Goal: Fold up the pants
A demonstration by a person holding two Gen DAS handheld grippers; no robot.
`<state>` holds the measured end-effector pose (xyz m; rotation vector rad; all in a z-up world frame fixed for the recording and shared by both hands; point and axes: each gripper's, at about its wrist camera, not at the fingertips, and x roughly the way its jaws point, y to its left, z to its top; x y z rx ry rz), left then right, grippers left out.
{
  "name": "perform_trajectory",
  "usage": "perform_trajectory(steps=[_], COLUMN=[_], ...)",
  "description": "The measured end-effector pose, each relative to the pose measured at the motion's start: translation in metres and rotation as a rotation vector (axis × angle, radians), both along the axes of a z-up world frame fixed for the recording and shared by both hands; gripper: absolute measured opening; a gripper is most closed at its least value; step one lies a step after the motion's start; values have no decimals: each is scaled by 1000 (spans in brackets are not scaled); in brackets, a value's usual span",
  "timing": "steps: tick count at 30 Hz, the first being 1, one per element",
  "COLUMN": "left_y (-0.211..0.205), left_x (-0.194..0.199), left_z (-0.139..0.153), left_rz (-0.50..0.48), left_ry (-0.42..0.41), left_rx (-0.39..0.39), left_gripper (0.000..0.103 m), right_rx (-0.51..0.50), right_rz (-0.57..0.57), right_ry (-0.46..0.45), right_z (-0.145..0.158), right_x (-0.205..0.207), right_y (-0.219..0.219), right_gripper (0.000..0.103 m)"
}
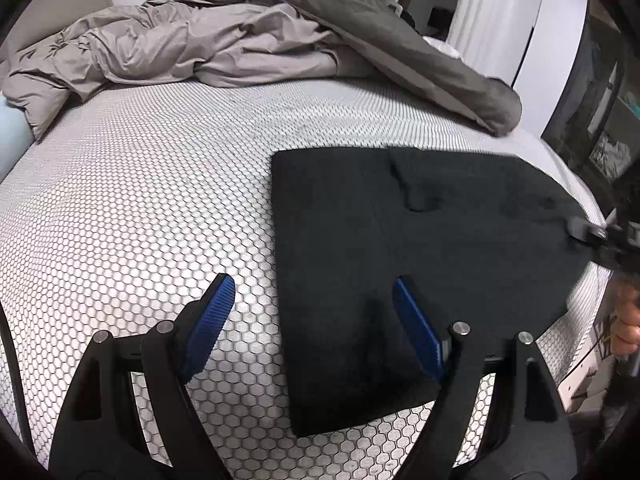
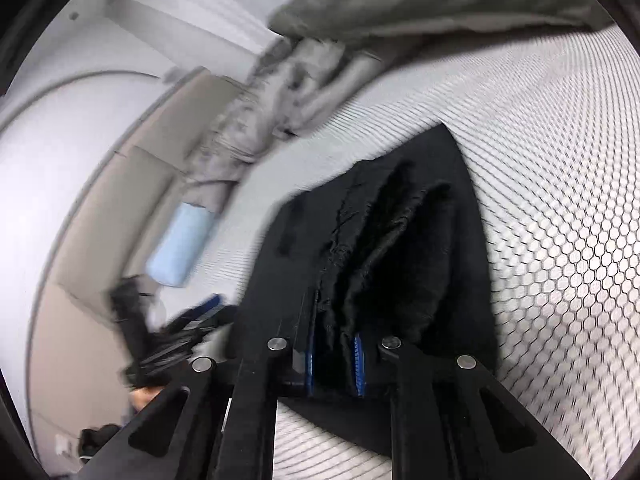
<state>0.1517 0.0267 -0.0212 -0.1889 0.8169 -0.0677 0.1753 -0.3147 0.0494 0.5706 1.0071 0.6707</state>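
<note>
- The black pants [image 1: 400,232] are laid folded on the bed [image 1: 140,208], toward the right side of the mattress as seen from the left wrist view
- The mattress cover is marked by a white honeycomb pattern
- The left tool [image 1: 314,308] is held wide apart above the near edge of the pants; nothing is gripped between its blue pads [image 1: 212,320]
- One pad of the left tool is positioned over the bare mattress, the other over the black fabric; whether either pad touches the fabric cannot be told
- The right tool [image 2: 334,364] is closed narrowly on a bunched edge of the pants [image 2: 384,248]; black fabric is seen pinched between its blue pads [image 2: 359,364]
- In the left wrist view, the right tool [image 1: 588,236] is seen at the right end of the pants, near the mattress edge, with part of a hand [image 1: 628,332] visible below it
- The fabric ahead of the right tool is gathered into ridges, and the right wrist view is blurred
- A crumpled grey duvet [image 1: 224,44] is heaped at the far end of the bed, well apart from the pants
- A light blue pillow [image 2: 180,244] is seen beside the duvet at the bed's edge
- White curtains [image 1: 480,4] are visible behind the bed
</note>
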Motion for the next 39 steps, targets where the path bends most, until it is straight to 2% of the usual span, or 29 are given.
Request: perform_trajectory(steps=[2,3,5,7,8,9,10,12,14,17,19,21,23,24,25,27,29,30,33,34,37,39], left_y=[7,8,10,7,4,1,-4,-14,-30,-66,-87,-103,-110,-110,-106,-93,-81,-76,-73,-74,-69,-77], left_x=[-3,-4,-6,-6,-7,-9,-12,-16,-20,-15,-12,-10,-9,-9,-11,-16,-23,-25,-32,-32,-23,-5], left_z=[3,4,1,-3,-4,-4,-2,2,6,0,-11,-25,-40,-46,-48,-48,-48,-47,-42,-38,-22,-19], left_rz=[10,13,9,16,21,20,15,-11,-84,-226,-335,-407,-435,-443,-450,-437,-421,-416,-393,-379,-355,-340], left_ry=[-9,-11,-1,7,5,-3,-17,-47,-84,-85,-60,-34,1,18,17,12,6,1,-15,-17,-73,-72], left_rx=[-13,-16,-10,23,55,88,116,137,141,147,134,135,203,226,229,205,179,167,181,178,102,96], left_gripper=[79,79,79,79,79,79,79,79,79,79,79,78,75,71,71,71,71,71,71,71,71,71], right_rx=[28,10,-86,-227,-244,-232,-233,-313,-359,-315,-311,-356,-438,-521,-561,-644,-788,-821,-725,-705,-590,-574], right_rz=[13,13,-8,-28,-17,-14,-11,-39,-94,-58,27,118,218,278,306,322,247,218,209,197,156,131], right_ry=[1,2,36,114,142,132,104,-7,-107,-216,-226,-193,-168,-188,-215,-260,-297,-308,-281,-283,-299,-323], right_z=[9,9,-8,-38,-49,-50,-41,-14,12,30,21,-4,-34,-49,-54,-52,-45,-42,-33,-27,-15,-13], right_x=[-14,-17,-16,-9,-7,-7,-10,-21,-30,-38,-34,-29,-24,-25,-29,-38,-45,-49,-53,-52,-48,-40], right_y=[-6,-8,-10,-8,-8,-8,-8,-6,-3,26,60,97,127,140,144,140,120,105,90,91,101,119], right_gripper=[14,14,14,17,18,18,22,30,33,33,33,33,33,33,33,32,31,30,30,34,39,40])
